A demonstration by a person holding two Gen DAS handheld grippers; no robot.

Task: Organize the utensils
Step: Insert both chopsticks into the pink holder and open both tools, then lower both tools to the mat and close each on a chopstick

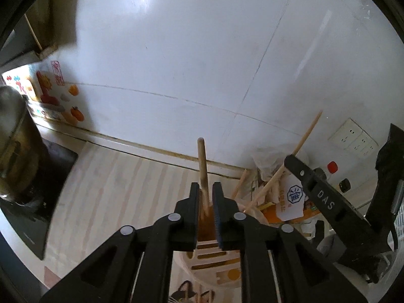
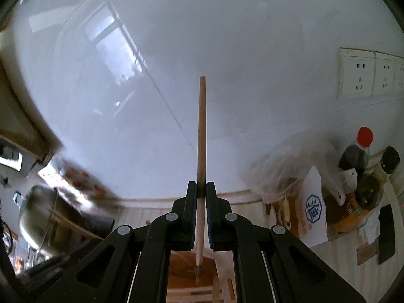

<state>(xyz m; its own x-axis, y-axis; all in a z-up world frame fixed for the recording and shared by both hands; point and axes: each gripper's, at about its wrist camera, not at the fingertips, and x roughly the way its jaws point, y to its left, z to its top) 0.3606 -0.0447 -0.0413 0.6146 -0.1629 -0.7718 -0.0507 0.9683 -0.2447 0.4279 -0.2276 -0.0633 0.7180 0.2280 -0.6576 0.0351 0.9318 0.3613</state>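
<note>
The left gripper [image 1: 205,192] is nearly closed around a wooden spatula [image 1: 203,166], handle pointing up toward the white tiled wall [image 1: 202,50]. The right gripper [image 2: 201,189] is clamped on a thin wooden stick [image 2: 202,126], also upright, above a slotted holder [image 2: 192,290]

My left gripper [image 1: 204,197] hides the wooden spatula [image 1: 202,161] blade below its pads. Left of it, the steel pot [image 1: 12,136] is blurred and edge-cropped.
</note>
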